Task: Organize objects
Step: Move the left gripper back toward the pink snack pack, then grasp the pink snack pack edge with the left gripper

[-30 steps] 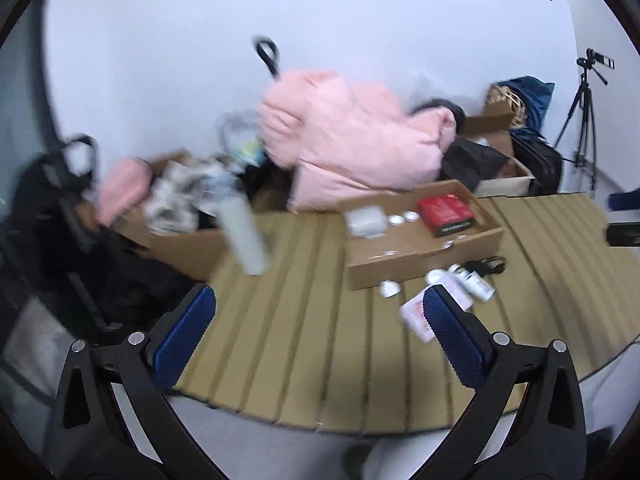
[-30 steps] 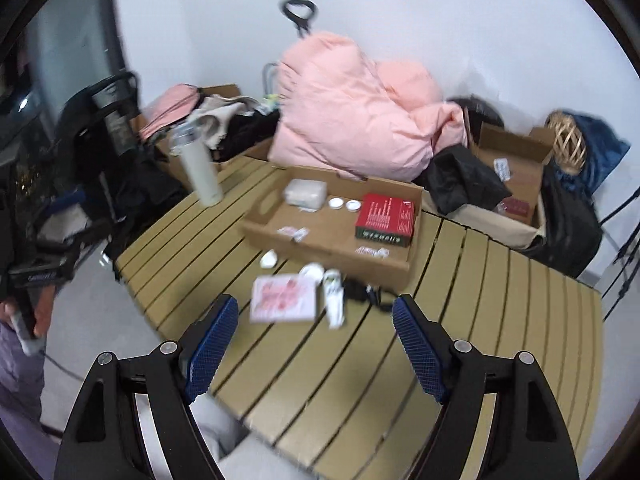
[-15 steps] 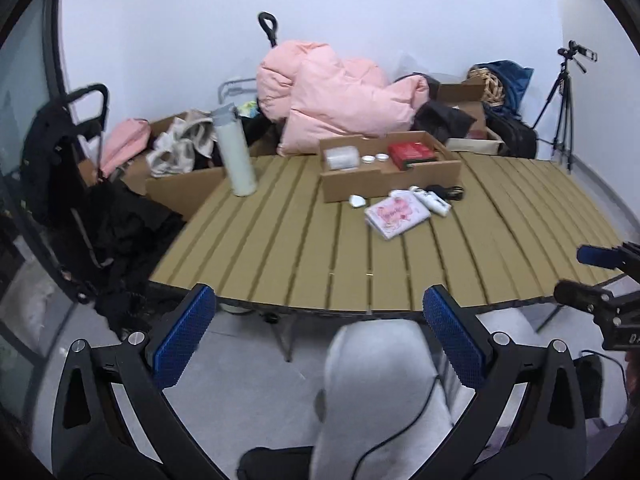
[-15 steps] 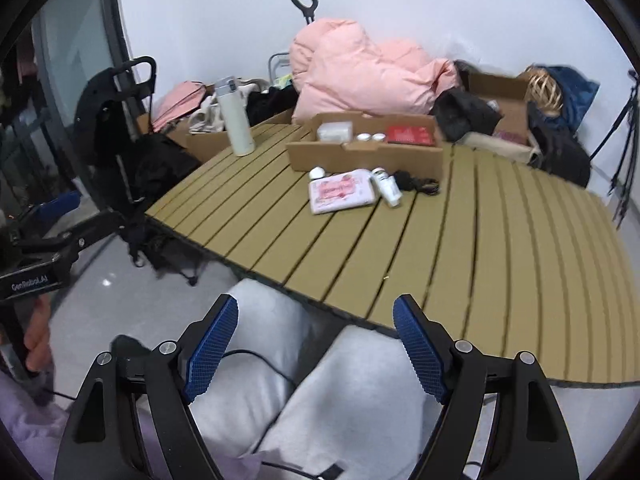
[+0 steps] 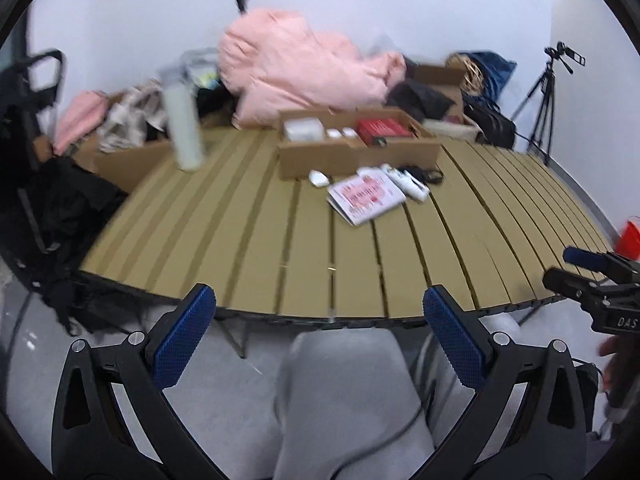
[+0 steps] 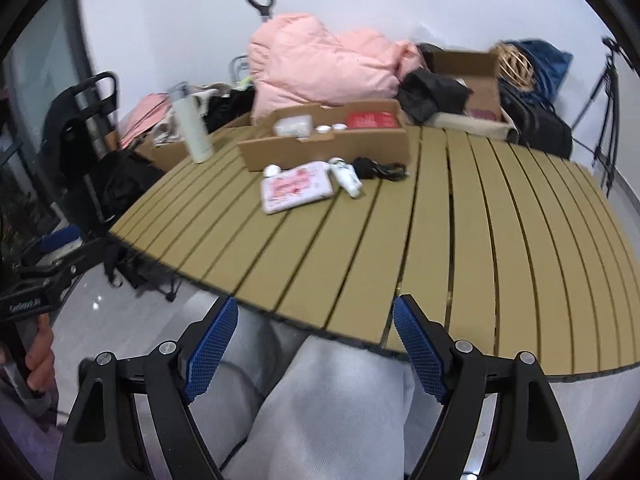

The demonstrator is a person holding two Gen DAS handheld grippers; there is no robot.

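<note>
Cardboard tray (image 6: 320, 146): one red box (image 6: 372, 120), seemingly two lids; left gripper (image 5: 320, 316) agape, empty; right gripper (image 6: 314, 324) opening, empty.

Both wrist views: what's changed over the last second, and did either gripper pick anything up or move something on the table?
Both grippers pulled back from the table and dropped low, over the person's grey-trousered lap. Left gripper is open and empty; right gripper is empty, its jaws opening. Nothing was grasped or released. The pink packet, white tube, black cable, cardboard tray and white bottle lie as before.
</note>
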